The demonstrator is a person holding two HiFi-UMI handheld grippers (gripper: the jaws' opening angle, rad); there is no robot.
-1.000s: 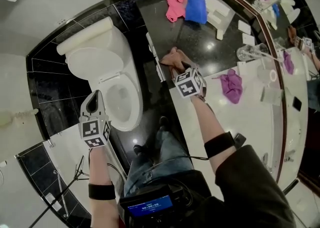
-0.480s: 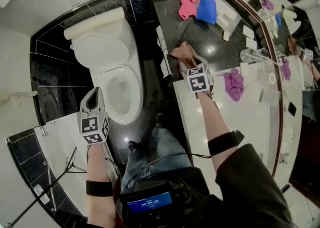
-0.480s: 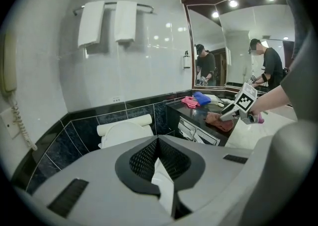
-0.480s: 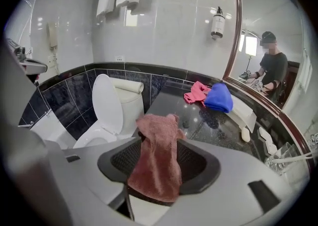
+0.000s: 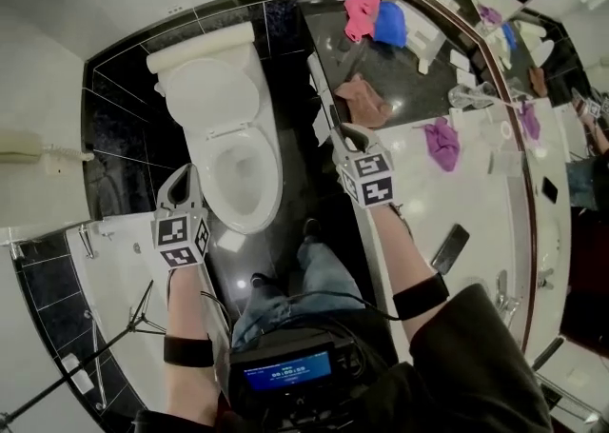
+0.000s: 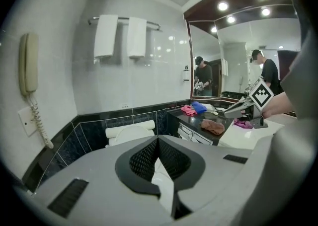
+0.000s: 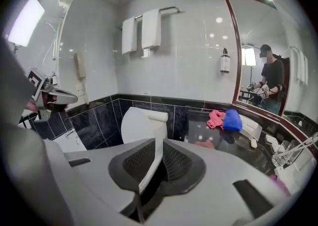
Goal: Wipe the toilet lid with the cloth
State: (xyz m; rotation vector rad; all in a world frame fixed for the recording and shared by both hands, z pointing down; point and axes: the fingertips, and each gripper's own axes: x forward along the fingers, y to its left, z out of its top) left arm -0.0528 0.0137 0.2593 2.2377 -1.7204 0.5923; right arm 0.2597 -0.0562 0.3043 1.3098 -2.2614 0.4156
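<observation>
Head view, cloth: the brown cloth [image 5: 363,101] lies loose on the dark desk [image 5: 409,79], just past the right gripper [image 5: 344,139], near it but not touching.
Head view, lid: the toilet lid [image 5: 214,93] stands raised against the tank, with the bowl open below it.
Head view, arms: both forearms reach forward. The right one runs along the desk's edge. The left gripper [image 5: 183,176] tips downward beside the bowl's near rim.
Left gripper view, jaws: pressed together with nothing between them. The toilet lid [image 6: 134,134] is dead ahead and well off, and the brown cloth [image 6: 212,127] sits to the right on the desk.
Right gripper view, jaws: they've just been closing and are down to a thin slit with nothing in it. The raised toilet lid [image 7: 136,125] is ahead.
Step, my read: neither gripper carries the cloth, so no wiping is going on at this instant. That fits a cloth waiting to be fetched, and equally one laid down once the wipe is over.
Next move, my read: the views don't settle it. Any wiping stroke would need the cloth clamped and carried across to the lid's upright face.
</observation>
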